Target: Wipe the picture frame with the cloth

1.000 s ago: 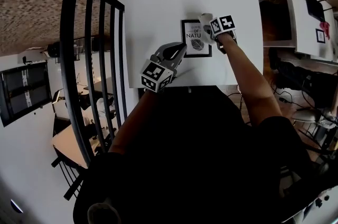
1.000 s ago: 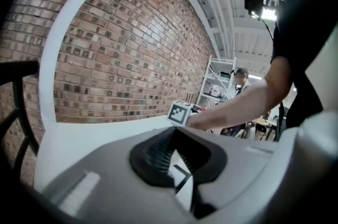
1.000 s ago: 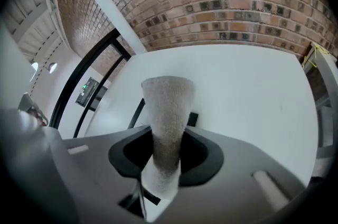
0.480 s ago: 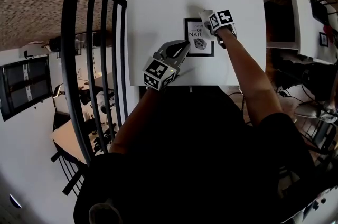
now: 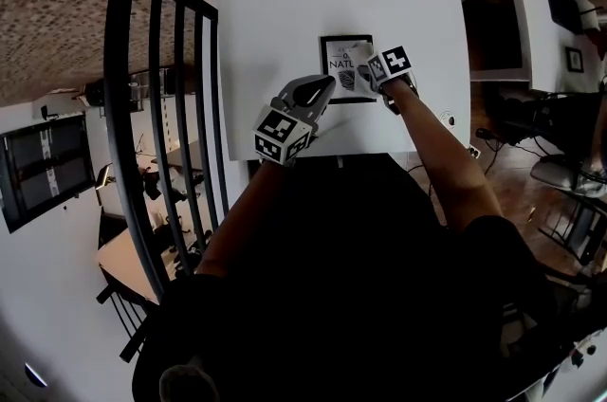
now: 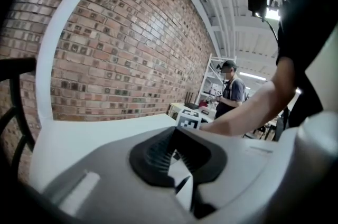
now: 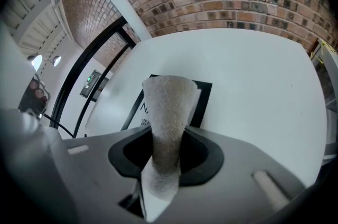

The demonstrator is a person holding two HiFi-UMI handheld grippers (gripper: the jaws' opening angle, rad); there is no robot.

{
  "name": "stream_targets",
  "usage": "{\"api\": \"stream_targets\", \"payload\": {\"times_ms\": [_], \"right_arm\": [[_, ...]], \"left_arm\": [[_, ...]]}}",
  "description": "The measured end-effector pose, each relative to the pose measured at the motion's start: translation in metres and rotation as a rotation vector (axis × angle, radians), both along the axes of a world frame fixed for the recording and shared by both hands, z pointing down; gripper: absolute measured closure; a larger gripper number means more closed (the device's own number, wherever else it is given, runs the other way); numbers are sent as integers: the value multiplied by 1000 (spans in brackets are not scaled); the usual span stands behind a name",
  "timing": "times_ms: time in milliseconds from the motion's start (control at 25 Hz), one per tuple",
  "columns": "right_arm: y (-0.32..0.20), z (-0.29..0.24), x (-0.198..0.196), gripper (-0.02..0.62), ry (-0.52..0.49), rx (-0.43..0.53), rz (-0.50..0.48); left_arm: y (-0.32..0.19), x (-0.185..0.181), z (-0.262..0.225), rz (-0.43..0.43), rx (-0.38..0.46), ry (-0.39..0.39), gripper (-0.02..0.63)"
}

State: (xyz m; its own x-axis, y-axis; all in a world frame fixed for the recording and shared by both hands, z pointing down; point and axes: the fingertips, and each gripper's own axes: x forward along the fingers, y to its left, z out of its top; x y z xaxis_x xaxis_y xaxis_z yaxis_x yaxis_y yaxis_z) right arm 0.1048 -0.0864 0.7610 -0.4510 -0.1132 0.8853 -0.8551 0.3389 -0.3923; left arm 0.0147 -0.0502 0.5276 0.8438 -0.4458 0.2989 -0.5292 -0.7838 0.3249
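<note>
The black picture frame [image 5: 331,68] with a white print lies flat on the white table [image 5: 275,30]. My right gripper [image 5: 366,68] is shut on a pale grey cloth [image 5: 361,58] and holds it over the right side of the frame. In the right gripper view the cloth [image 7: 168,106] stands up between the jaws, with the frame's black border [image 7: 203,100] just behind it. My left gripper [image 5: 328,84] is shut with nothing in it, its tip at the frame's near left corner. The left gripper view shows the right gripper's marker cube [image 6: 188,120] and the person's forearm [image 6: 248,112].
A black metal railing [image 5: 156,106] runs along the table's left edge. A white desk with cables [image 5: 531,21] stands to the right. The table's near edge [image 5: 379,152] is close to my body. A person [image 6: 231,93] stands far off by shelves.
My right gripper has drawn the cloth from the frame's far right corner toward me, down the frame's right side. The left gripper has held its place.
</note>
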Motion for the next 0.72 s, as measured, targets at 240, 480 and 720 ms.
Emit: {"api": "stream_targets", "payload": {"times_ms": [240,480,720], "right_arm": [[30,0,-3,474,-43,12,-3],[55,-1,-3,474,-59,1,-2],[63,-29,-14,474,-132,51,-22]], "left_arm": [[8,8,5,19,-1,-4,606],[13,13,5,40,2,-10,606],[14,12,2,41,5,-11,606]]}}
